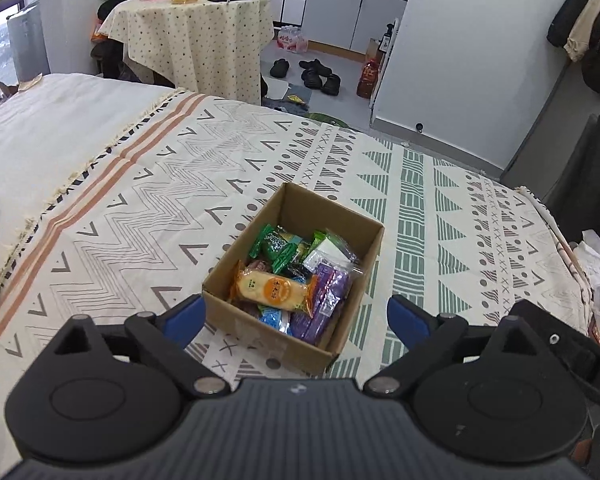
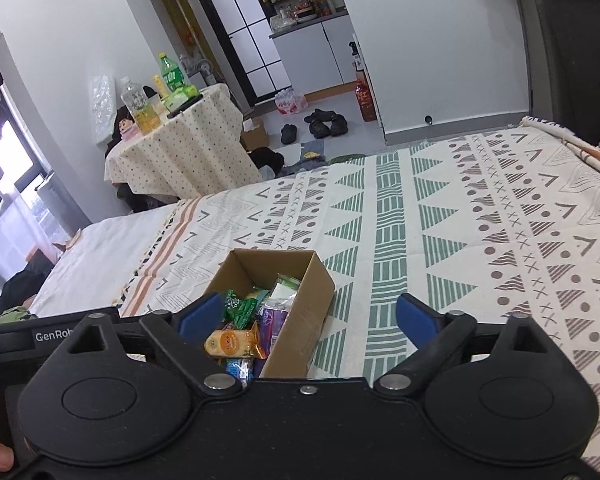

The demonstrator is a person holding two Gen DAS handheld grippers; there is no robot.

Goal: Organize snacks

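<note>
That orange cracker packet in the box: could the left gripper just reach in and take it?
Probably yes. The orange cracker packet lies on top in the open cardboard box, and the left gripper is open, empty, with nothing between.

An open brown cardboard box (image 1: 342, 236) sits flat on the patterned bed cover. Inside lie mixed snack packets: an orange-and-yellow cracker pack (image 1: 274, 290) on top, green packets (image 1: 278, 246) behind, purple ones (image 1: 328, 286) alongside.

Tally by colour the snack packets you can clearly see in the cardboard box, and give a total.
Orange: 1, the orange packet
Green: 1, the green packet
Purple: 1, the purple packet
Blue: 1, the blue packet
White: 1, the white packet
Total: 5 clearly visible; others lie hidden underneath.
</note>
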